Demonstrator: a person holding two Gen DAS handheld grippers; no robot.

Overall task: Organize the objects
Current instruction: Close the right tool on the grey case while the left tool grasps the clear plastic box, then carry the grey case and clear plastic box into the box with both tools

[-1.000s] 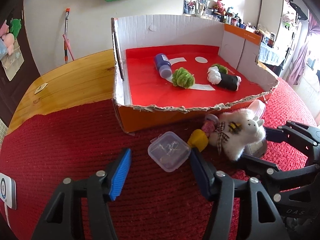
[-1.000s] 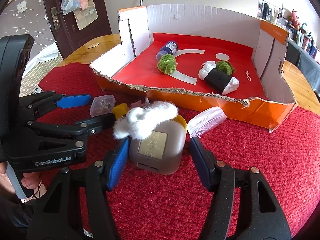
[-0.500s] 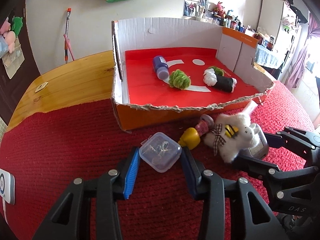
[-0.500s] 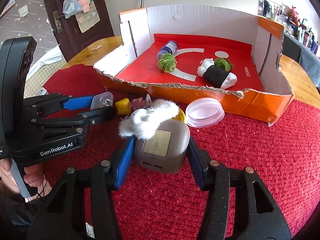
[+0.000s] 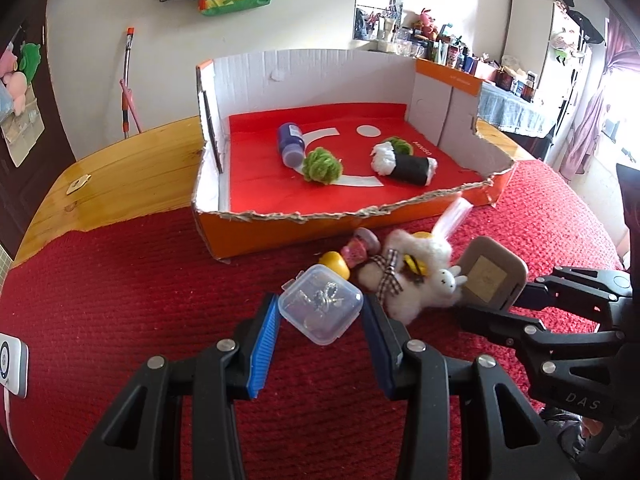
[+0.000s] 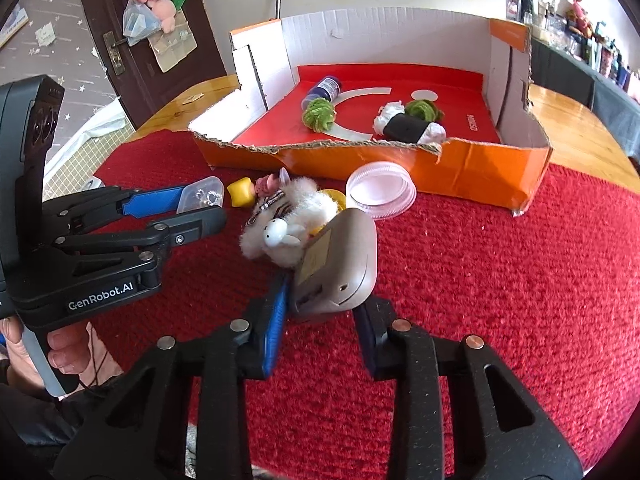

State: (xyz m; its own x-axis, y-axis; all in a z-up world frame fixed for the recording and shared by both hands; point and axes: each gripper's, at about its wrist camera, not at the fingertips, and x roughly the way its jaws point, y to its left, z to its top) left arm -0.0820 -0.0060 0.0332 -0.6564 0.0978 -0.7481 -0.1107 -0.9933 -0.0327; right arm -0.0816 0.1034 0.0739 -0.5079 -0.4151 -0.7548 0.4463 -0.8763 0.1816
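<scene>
You have one thing in each claw now, both just in front of the torn near wall of the orange cardboard box (image 5: 280, 236). Your left gripper (image 5: 318, 330) is clamped on the small clear plastic case (image 5: 321, 308), pads pressing its two sides, with the case sitting skewed, one corner pointing back at you. Your right gripper (image 6: 320, 312) has just been closing and is now pinched on the grey pouch-like case (image 6: 336, 260), tilted up on its edge.

Mind the white plush rabbit (image 6: 286, 222): it leans against the grey case on the side toward the box, and its fur may drag along when you lift. Raise the right hand straight up first and see that the rabbit falls free before you carry anything over the wall.

The clear case is held by its corners rather than its flat sides, so I judge that grip the weaker one; keep the left hand level and move it slowly. Clear the ragged cardboard edge with room to spare, then set each item on bare red floor inside the box, away from the blue bottle (image 5: 291, 145), the green pom-pom (image 5: 322, 165) and the black-and-white roll (image 5: 404, 162). The pink lid (image 6: 380, 194) and the yellow toy (image 6: 240, 193) in front of the box remain for later.
</scene>
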